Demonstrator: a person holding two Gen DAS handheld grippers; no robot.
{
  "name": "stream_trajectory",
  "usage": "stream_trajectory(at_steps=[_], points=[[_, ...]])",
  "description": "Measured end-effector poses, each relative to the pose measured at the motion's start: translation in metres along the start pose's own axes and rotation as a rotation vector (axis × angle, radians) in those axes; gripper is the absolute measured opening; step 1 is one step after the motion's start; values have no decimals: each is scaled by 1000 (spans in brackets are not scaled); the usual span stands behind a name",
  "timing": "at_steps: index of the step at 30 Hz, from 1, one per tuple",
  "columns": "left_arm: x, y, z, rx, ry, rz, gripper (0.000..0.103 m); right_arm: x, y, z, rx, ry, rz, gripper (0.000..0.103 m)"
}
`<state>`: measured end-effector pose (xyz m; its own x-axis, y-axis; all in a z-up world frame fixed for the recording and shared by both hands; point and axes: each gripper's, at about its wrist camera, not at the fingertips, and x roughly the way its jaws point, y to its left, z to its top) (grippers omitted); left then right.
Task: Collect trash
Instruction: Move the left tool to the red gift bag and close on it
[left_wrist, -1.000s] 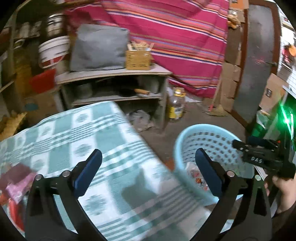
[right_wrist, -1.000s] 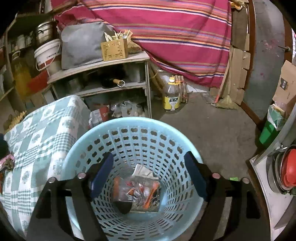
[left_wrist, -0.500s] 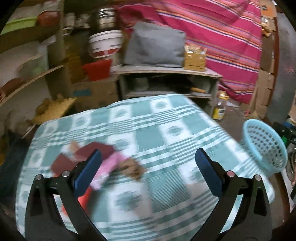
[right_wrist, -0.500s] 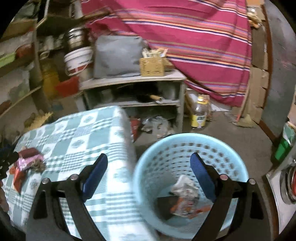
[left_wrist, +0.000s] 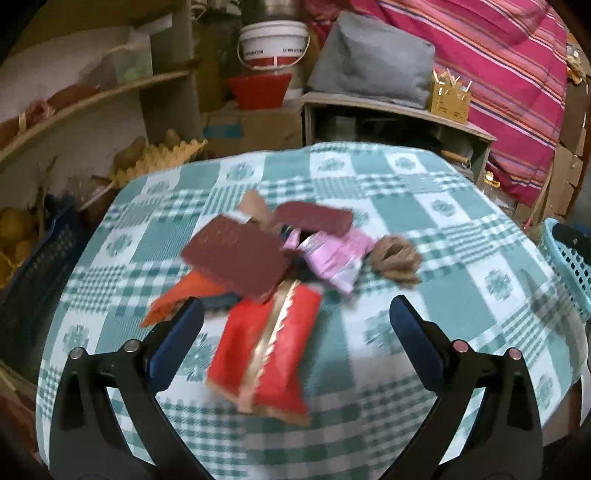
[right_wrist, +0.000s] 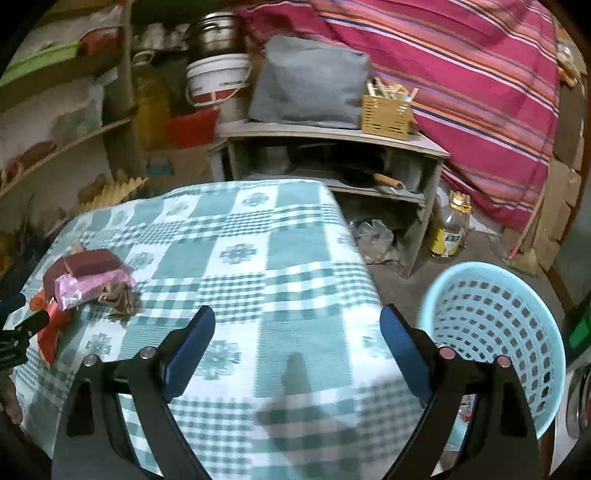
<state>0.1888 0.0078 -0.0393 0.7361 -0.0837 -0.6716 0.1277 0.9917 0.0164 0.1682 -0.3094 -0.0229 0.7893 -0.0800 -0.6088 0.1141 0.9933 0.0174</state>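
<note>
A heap of trash lies on the green checked tablecloth (left_wrist: 424, 206): a red wrapper (left_wrist: 269, 350) nearest me, maroon card pieces (left_wrist: 236, 254), a pink wrapper (left_wrist: 332, 258), an orange scrap (left_wrist: 181, 295) and a brown crumpled wad (left_wrist: 397, 258). My left gripper (left_wrist: 295, 321) hovers open just above the red wrapper, nothing between its fingers. My right gripper (right_wrist: 297, 332) is open and empty over the bare cloth (right_wrist: 258, 258). The same heap (right_wrist: 85, 284) lies far to its left, and the light blue basket (right_wrist: 495, 332) stands on the floor to its right.
A grey shelf unit (right_wrist: 332, 147) with a grey bag and a yellow crate stands behind the table. An oil bottle (right_wrist: 448, 229) is on the floor. Buckets, boxes and a striped red curtain (right_wrist: 461, 74) fill the back. The basket's rim (left_wrist: 569, 258) shows at the table's right edge.
Both grippers swung left, away from the basket and over the table. The left one now faces the trash heap. The right gripper's jaws stand a little wider than a second ago.
</note>
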Motion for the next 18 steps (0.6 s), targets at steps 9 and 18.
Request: stream_trajectory(at_steps=[9, 18], points=[[16, 24, -27, 9, 73, -10, 85, 16, 41, 3, -39, 29, 39, 89], [15, 22, -27, 48, 93, -40, 51, 24, 80, 3, -90, 39, 70, 89]])
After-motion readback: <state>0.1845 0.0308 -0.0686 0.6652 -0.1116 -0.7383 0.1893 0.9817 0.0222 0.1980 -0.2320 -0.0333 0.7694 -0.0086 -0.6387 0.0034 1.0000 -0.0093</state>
